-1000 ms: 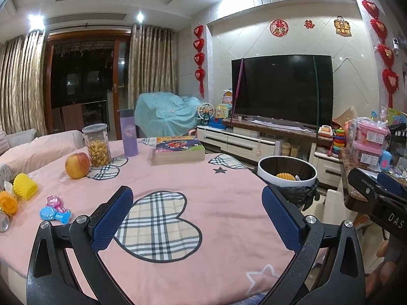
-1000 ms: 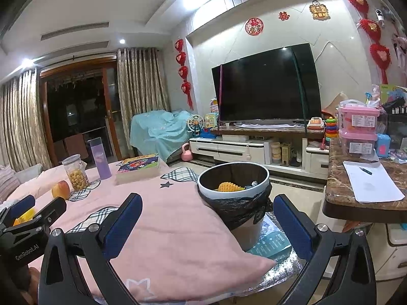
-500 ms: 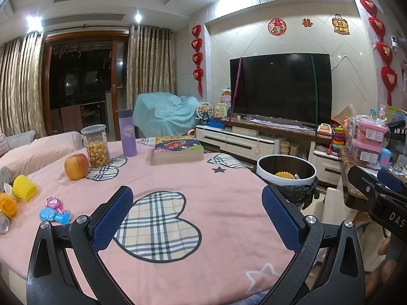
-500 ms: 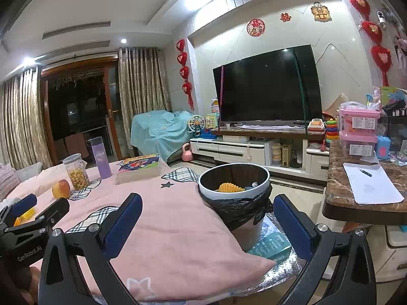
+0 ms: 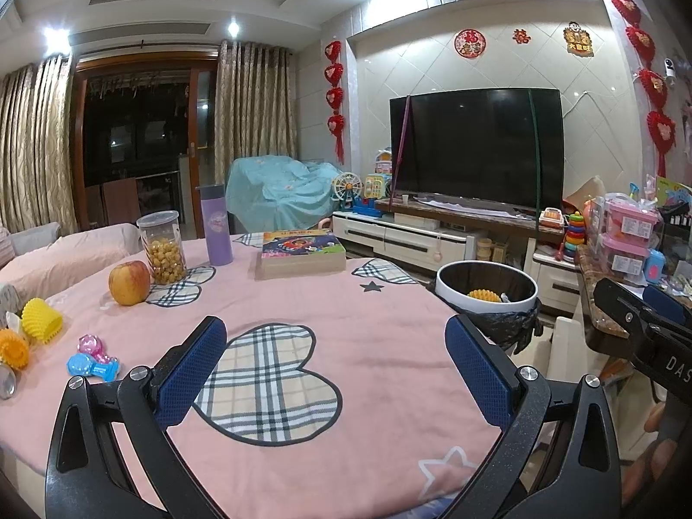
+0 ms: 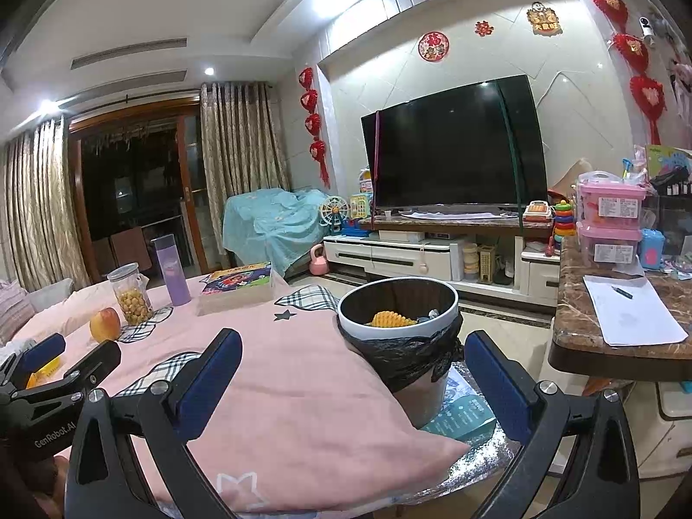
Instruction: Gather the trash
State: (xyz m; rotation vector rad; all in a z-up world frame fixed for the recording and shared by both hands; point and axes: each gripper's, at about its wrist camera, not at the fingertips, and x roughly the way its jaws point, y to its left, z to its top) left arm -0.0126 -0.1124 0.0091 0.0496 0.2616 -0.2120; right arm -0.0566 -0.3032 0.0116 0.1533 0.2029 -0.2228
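Where the left wrist view cuts off at its left edge, an orange spiky ball (image 5: 12, 348) and something metallic below it show only in part, and the contents of the trash bin (image 6: 397, 298) are hard to make out beyond a yellow ridged piece (image 6: 387, 318) and a small dark scrap beside it. At the left edge of the pink tablecloth (image 5: 346, 315) lie a yellow spiky cup (image 5: 41, 319) and pink and blue plastic bits (image 5: 91, 357). An apple (image 5: 129, 282), a jar of yellow balls (image 5: 162, 247), a purple bottle (image 5: 216, 225) and a book (image 5: 302, 251) stand toward the far edge. Lined with a black bag, the bin stands just off the right edge of the cloth. Over the near edge the left gripper (image 5: 335, 370) is level, its blue pads spread wide with nothing between them. Nearer the right corner, the right gripper (image 6: 352, 382) faces the bin, pads equally wide apart and empty
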